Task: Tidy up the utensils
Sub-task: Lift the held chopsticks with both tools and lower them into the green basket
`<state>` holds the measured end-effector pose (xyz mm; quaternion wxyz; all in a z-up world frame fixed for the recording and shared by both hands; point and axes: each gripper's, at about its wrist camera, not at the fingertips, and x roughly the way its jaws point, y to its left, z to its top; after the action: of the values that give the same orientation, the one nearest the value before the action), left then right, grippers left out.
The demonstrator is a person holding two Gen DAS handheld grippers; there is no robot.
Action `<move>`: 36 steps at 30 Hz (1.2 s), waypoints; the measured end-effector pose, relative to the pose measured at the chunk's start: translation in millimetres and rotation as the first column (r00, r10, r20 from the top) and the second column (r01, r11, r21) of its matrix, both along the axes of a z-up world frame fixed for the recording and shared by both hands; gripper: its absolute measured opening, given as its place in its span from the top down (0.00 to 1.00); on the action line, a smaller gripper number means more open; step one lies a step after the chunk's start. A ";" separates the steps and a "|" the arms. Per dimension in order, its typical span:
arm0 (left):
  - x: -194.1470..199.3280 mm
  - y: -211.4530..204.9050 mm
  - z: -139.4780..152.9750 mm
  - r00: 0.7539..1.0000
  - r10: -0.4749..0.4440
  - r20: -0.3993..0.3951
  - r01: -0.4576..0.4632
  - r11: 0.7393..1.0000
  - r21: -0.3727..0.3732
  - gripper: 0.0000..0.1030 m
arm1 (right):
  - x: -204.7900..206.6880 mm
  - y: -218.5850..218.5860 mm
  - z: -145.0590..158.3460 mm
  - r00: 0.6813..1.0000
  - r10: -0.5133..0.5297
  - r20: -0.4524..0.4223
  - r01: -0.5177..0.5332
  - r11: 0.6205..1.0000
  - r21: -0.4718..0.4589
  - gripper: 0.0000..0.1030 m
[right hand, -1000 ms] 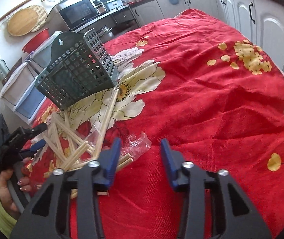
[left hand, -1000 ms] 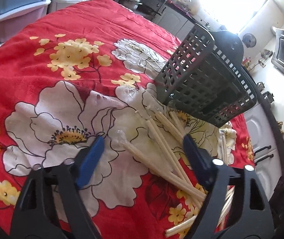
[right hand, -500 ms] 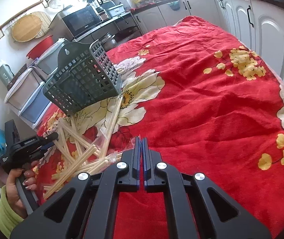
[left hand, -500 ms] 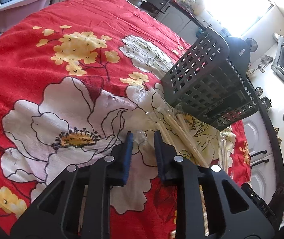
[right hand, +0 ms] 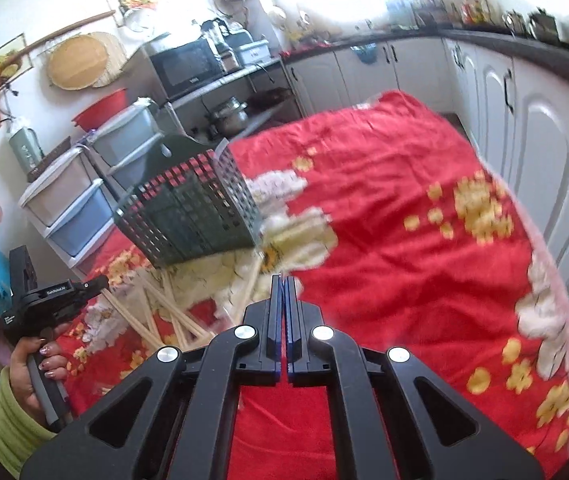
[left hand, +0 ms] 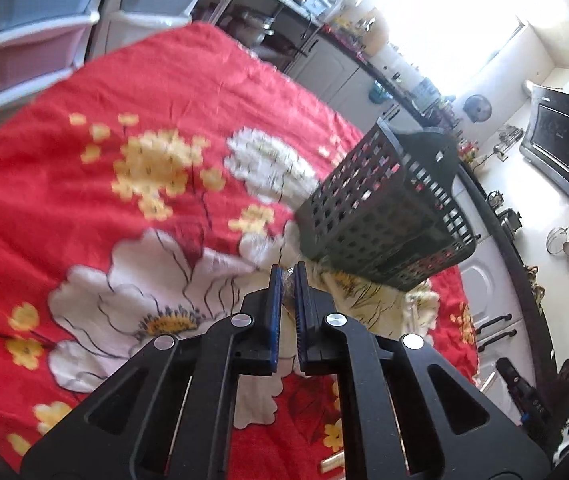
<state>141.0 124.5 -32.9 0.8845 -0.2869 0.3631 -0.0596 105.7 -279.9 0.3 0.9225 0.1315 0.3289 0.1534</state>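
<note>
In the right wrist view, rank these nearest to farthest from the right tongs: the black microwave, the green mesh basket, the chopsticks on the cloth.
From the right tongs:
1. Chopsticks, scattered on the cloth just left of the tips.
2. Green mesh basket, tipped over, farther up and left.
3. Black microwave, on the shelf beyond the table's far end.

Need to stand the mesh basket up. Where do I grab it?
Pinch the rim of the mesh basket beside its tall back tab, one finger inside. It lies tipped, mouth open toward the chopstick pile, so come from that side; the thin wall suits a pinch.
</note>
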 end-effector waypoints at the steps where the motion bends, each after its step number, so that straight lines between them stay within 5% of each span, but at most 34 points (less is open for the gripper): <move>1: -0.8 0.6 4.8 1.000 0.000 0.012 0.000 1.000 0.004 0.97 | 0.7 1.1 4.6 1.000 0.007 0.010 -0.007 1.000 -0.002 0.99; 17: -3.5 -25.2 103.5 0.970 -0.099 0.221 0.081 0.993 0.089 0.98 | 11.1 49.4 110.3 0.960 0.158 0.232 -0.134 0.984 -0.117 0.99; 36: 17.9 -66.8 200.1 0.901 -0.169 0.399 0.110 0.980 0.167 0.98 | 39.7 100.5 176.3 0.873 0.245 0.422 -0.155 0.959 -0.238 0.99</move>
<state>158.9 57.7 167.3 0.9524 -0.1781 0.1917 -0.1561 145.5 -179.4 176.6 0.9607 -0.0338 0.1331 0.2413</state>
